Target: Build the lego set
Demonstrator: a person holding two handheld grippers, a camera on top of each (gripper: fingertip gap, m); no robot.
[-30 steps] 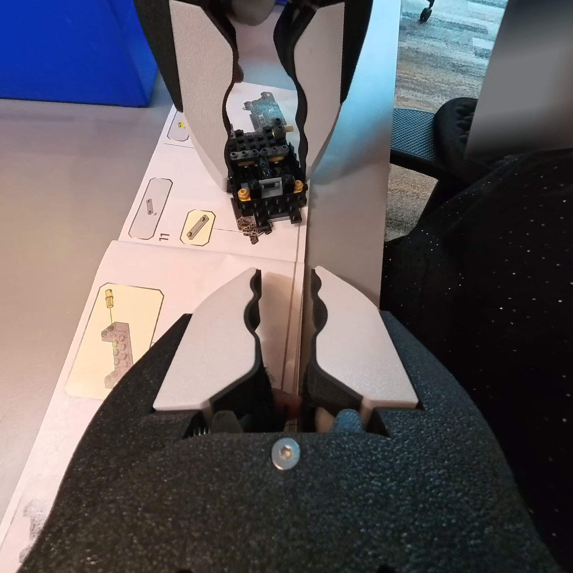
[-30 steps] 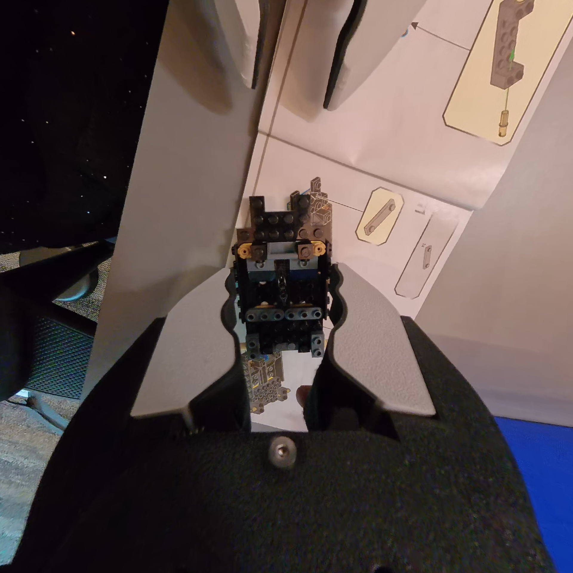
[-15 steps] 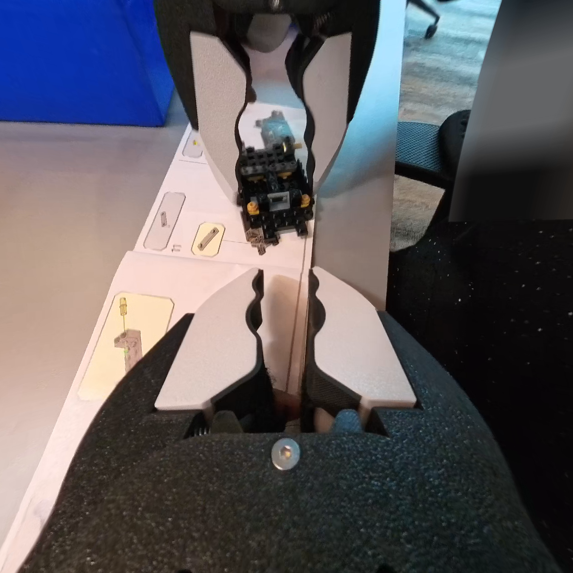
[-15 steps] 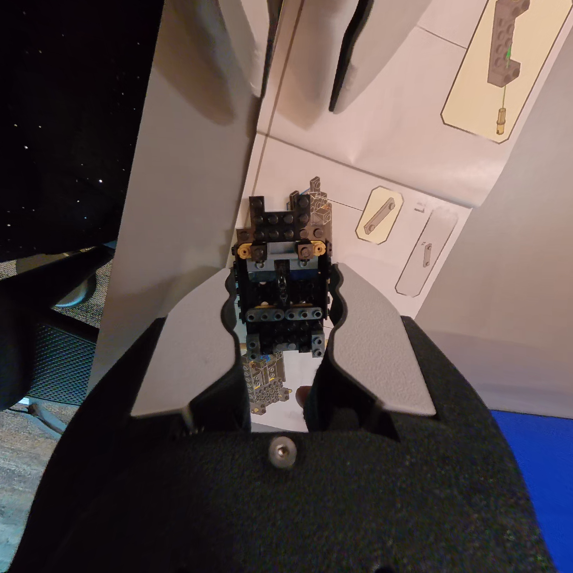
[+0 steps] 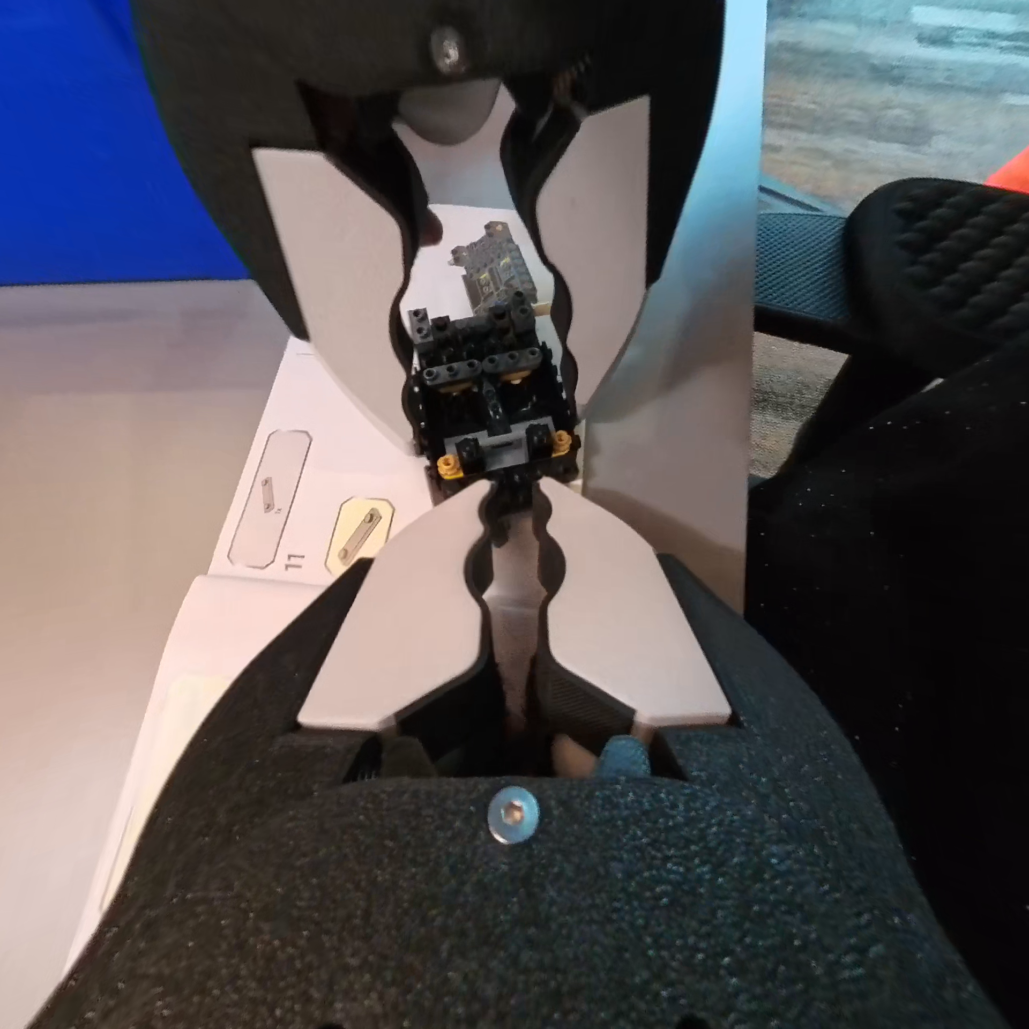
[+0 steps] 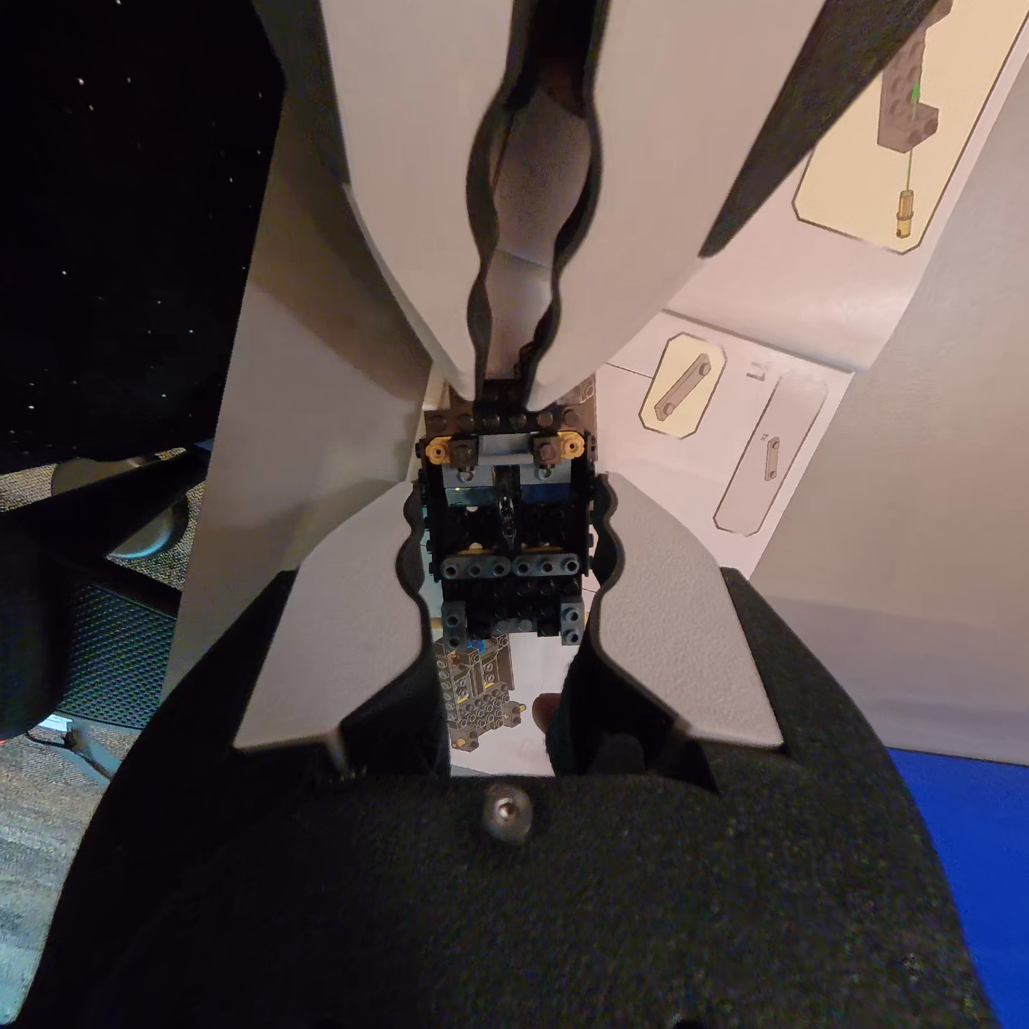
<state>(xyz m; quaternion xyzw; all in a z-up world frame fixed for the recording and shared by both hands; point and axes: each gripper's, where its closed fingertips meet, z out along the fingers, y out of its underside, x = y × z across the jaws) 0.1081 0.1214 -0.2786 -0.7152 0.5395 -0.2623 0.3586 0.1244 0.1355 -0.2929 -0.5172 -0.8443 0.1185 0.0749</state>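
A small black and grey lego model [image 5: 490, 401] with yellow studs hangs over the open instruction booklet [image 5: 267, 501]. My right gripper [image 6: 509, 490] is shut on the model's [image 6: 506, 529] two sides and holds it. My left gripper [image 5: 509, 493] faces it from the opposite side, and its tips are closed on a black plate that sticks out of the model's near end. In the right wrist view the left gripper [image 6: 501, 392] comes in from the top and pinches that plate. The right gripper [image 5: 495, 440] shows at the top of the left wrist view.
The booklet lies along the right edge of a grey table [image 5: 111, 390]. A blue box [image 5: 83, 139] stands at the far left. A black office chair [image 5: 891, 289] and a dark speckled garment [image 5: 891, 612] lie beyond the table edge, over carpet. Left and right tips are no more than a few centimetres apart.
My left gripper has moved forward up to the model and narrowed its jaws onto the black plate at the model's end. The right gripper still holds the model.
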